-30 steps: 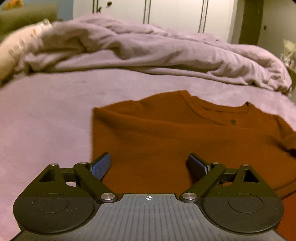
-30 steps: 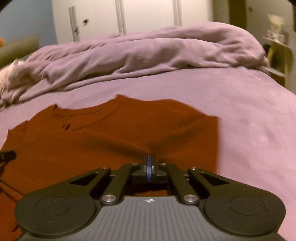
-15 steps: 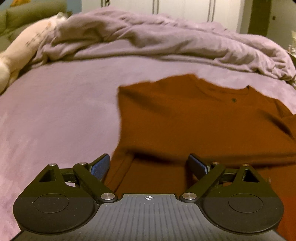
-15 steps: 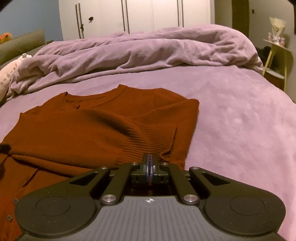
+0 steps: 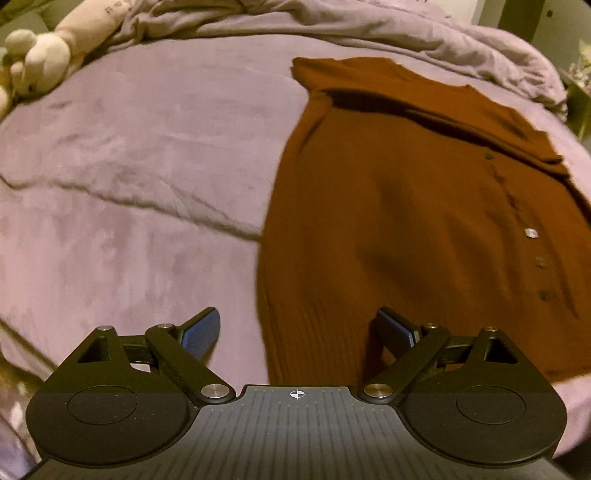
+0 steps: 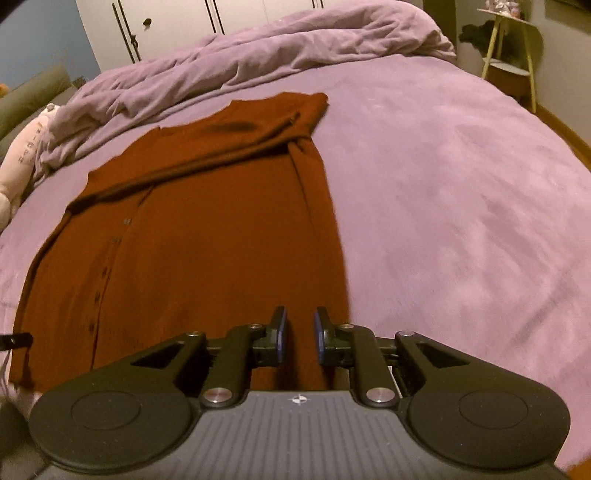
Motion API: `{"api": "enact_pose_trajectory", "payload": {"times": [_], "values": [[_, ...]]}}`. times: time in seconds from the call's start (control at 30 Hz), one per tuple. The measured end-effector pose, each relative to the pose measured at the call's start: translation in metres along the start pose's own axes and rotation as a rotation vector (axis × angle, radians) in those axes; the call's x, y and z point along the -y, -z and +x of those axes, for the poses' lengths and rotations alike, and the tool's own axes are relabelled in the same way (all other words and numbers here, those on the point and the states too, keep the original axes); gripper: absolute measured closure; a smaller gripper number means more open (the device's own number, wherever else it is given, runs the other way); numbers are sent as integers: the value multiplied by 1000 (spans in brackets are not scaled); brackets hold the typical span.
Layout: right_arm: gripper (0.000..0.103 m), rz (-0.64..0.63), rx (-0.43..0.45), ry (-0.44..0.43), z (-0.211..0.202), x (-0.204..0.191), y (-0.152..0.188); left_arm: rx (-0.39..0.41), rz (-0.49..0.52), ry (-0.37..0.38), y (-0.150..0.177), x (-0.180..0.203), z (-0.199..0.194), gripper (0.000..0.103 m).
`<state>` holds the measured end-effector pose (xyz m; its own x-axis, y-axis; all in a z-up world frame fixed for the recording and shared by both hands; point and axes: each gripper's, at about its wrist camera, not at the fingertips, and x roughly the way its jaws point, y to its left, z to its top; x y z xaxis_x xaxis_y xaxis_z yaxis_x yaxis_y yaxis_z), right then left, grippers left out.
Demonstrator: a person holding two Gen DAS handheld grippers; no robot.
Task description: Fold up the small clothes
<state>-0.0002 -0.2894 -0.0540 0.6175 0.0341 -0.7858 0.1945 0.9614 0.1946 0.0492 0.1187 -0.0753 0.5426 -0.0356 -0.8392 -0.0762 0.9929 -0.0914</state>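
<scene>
rust cardigan flat on purple bed

cardigan point(image 6: 207, 236) lies w/ top folded over, ahead of both tools. left tool point(image 5: 298, 334) spread wide, empty. right tool point(image 6: 298, 334) opening, nothing pinched. rumpled duvet point(image 6: 258, 55) beyond; wardrobe point(image 6: 166, 26) behind, plush toy point(image 5: 40, 59) far left.

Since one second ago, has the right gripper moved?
Yes. The right gripper pulled back toward the near hem of the rust cardigan, away from the heaped duvet; its jaws are opening, with no cloth pinched.
</scene>
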Motion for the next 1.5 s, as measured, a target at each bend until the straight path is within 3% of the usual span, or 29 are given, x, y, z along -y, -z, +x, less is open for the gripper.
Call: {"api": "enact_pose_trajectory", "payload": {"times": [0.23,0.33,0.6,0.7,0.77,0.83,0.9,1.13,1.3,1.4,1.5], "values": [[83,27,-36,15,-10,8,16,-34,-89,72,8,-9,-7,25],[71,20,-30,28,-16,7,18,-47,-78,91,10,-8,-9,36],[71,63,-70,20,-14,16,26,-83,-77,137,11,-12,-6,53],[71,66,-79,9,-11,16,27,-101,-92,157,6,-17,-5,68],[75,75,-86,-11,-9,18,26,-111,-108,173,3,-22,-4,79],[89,94,-93,-47,-8,21,26,-123,-104,177,2,-26,-2,89],[96,140,-103,-90,-6,26,25,-131,-88,186,1,-26,-1,91],[96,173,-124,-113,0,31,24,-155,-82,216,-3,-29,6,83],[96,183,-147,-140,4,34,20,-151,-63,230,-5,-29,4,93],[97,251,-160,-225,5,42,12,-116,-15,222,-12,-21,-7,94],[98,302,-123,-290,2,46,-3,-33,-31,280,-29,-16,-27,95]]}}
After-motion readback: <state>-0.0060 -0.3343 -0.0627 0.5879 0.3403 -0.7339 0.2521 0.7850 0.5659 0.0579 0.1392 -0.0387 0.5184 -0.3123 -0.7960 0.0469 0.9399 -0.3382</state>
